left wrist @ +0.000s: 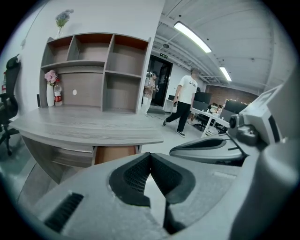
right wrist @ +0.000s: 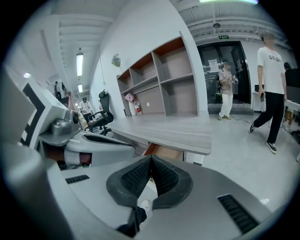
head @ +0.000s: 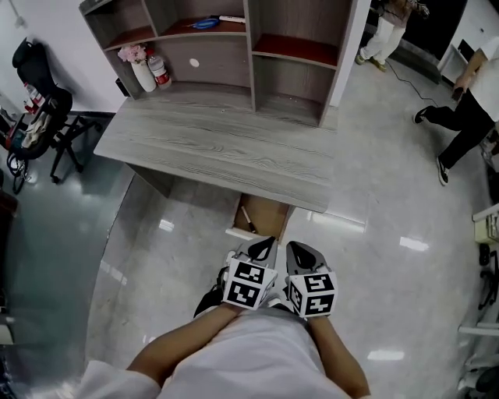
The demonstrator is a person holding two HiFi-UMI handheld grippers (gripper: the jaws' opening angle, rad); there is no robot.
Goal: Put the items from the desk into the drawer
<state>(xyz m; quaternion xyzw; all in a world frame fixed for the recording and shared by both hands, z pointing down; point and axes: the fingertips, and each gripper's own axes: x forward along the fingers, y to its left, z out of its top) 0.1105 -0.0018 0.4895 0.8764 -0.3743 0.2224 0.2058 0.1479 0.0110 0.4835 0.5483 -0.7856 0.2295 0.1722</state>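
When looking down past the white shirt, find the left hand-held gripper (head: 263,245) and the right hand-held gripper (head: 299,251) side by side, nearly touching, at the ends of two forearms. Along its own jaws, left hand-held gripper (left wrist: 150,155) closed tip to tip, nothing between the ribbed black pads. Same on the right hand-held gripper (right wrist: 151,158): closed, empty. Just ahead of both, under the desk's front edge, a pulled-out drawer with a brown inside (head: 265,212), with a thin dark stick-like thing in it, too small to tell. Above that, the long grey wood-grain desk (head: 218,148). At its back, standing on it, a grey shelf unit with reddish-brown shelf tops (head: 251,54). In the lower-left compartment, a tall white vase of pink flowers (head: 142,72), and just beside it a small red-and-white bottle (head: 160,70). On the upper middle shelf, a flat blue thing (head: 204,23) with a white thing (head: 231,19) next to it, neither clear. Left of the desk, a black office chair (head: 47,105). Off to the right, on the glossy pale floor (head: 390,210), two people on foot.
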